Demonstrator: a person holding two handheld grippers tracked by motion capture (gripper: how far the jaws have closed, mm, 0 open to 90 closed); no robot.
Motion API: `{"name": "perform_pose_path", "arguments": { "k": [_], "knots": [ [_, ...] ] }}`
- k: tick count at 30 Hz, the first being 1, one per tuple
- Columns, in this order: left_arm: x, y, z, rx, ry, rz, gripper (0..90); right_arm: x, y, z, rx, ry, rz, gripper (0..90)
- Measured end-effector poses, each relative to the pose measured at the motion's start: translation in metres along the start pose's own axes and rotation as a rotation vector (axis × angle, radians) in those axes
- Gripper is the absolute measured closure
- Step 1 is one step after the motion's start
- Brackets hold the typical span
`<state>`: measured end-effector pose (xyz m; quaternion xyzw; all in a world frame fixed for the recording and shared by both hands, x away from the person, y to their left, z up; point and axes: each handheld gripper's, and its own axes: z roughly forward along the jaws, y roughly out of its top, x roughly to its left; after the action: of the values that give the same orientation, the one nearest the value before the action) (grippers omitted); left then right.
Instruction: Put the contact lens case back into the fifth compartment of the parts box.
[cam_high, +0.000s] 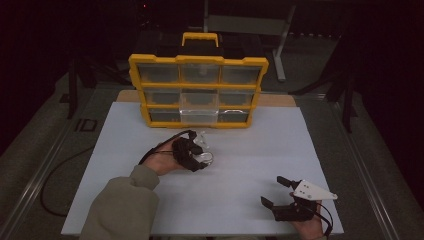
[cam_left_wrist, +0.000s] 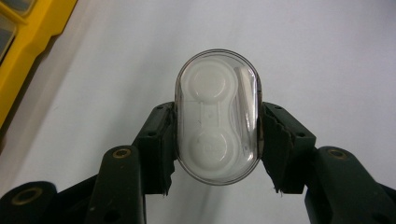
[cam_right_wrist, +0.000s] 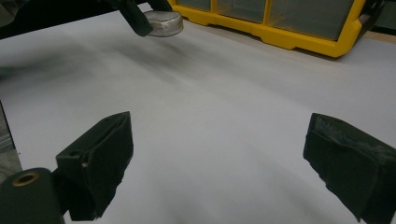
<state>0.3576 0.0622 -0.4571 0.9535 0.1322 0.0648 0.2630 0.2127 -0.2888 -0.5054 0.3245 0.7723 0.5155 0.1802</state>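
A clear oval case is clamped between the pads of the left gripper, pressed at its two long sides, and it is held just above the white board. Through the transparent shell a white insert with two round wells and a slim white piece beside them can be made out. In the high view the left gripper is seen a little in front of the yellow organiser, which is stood upright at the far edge of the board, its handle up and its clear-fronted compartments turned to the person. A yellow corner of it is caught at the upper left of the left gripper view.

The right gripper is held low near the near right corner of the board, well apart from the case. Its jaws are spread wide, with nothing between the pads but bare white surface. From the right gripper view the case is seen far off, with the organiser's base behind it. No object lies between the case and the organiser; the stretch of board there is unobstructed. A black cable is trailed off the left edge of the board from the left hand.
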Motion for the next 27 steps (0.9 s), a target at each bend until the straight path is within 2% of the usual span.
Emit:
{"name": "perform_pose_path", "arguments": {
  "k": [27],
  "knots": [
    [0.005,0.004,-0.022,-0.003,0.009,0.014,49.2,0.000,0.000,0.000,-0.003,0.003,0.004,8.5]
  ]
}}
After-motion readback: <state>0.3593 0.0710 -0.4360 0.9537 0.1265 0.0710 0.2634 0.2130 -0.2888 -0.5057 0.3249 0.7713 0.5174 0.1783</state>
